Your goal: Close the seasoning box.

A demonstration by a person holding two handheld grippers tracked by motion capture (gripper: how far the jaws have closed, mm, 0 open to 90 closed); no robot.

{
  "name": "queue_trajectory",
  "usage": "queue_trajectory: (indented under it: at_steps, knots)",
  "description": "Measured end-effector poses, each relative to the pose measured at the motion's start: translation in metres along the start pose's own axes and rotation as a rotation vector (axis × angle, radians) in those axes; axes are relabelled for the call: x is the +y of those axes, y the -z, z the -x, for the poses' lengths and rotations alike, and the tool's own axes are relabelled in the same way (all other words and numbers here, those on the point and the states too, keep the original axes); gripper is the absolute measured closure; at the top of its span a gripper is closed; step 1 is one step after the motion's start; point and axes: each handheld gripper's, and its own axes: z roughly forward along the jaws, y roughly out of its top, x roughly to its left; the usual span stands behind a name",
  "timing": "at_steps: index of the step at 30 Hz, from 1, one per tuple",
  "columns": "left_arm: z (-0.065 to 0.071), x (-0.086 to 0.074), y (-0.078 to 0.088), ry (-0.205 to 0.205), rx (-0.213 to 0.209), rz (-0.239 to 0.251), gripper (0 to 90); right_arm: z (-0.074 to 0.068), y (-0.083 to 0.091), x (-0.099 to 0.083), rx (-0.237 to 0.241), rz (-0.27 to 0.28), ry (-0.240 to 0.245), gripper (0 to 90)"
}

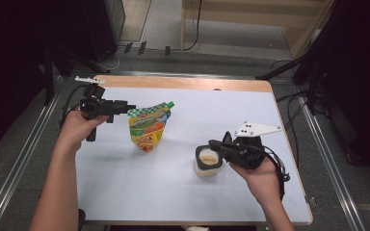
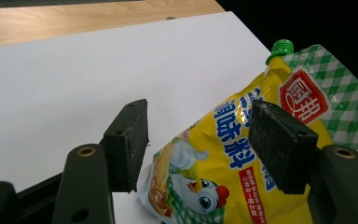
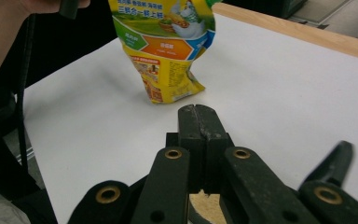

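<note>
Left gripper (image 1: 130, 108) level, jaws apart astride pouch (image 1: 148, 126), no contact; right gripper (image 1: 214, 144) closed, empty, over jar (image 1: 207, 162) near white table's (image 1: 183, 192) right edge.

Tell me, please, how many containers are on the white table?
2: a yellow spouted pouch standing left of centre, and an open jar right of centre, by the right gripper.

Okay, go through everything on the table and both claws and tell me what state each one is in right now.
Seasoning pouch: upright on the table, green cap on, top edge between the left claw's pads.
Jar: upright, no lid on it, pale contents showing.
Left claw: jaws apart around the pouch; contact unclear.
Right claw: shut, nothing between its jaws, above the jar.
</note>
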Motion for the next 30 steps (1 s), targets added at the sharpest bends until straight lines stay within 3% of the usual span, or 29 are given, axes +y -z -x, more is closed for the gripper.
queue_trajectory:
  at_steps: [12, 22, 30]
  knots:
    - [-0.001, -0.001, -0.001, 0.002, -0.002, -0.007, 38.8, 0.017, 0.023, 0.003, -0.038, 0.015, -0.024, 90.0]
    - [-0.001, -0.002, -0.002, -0.003, -0.002, -0.015, 38.6, 0.035, 0.039, -0.001, -0.112, 0.033, -0.062, 90.0]
    - [-0.001, -0.002, -0.002, -0.002, -0.004, -0.016, 38.5, 0.049, 0.034, -0.011, -0.137, 0.01, -0.099, 90.0]
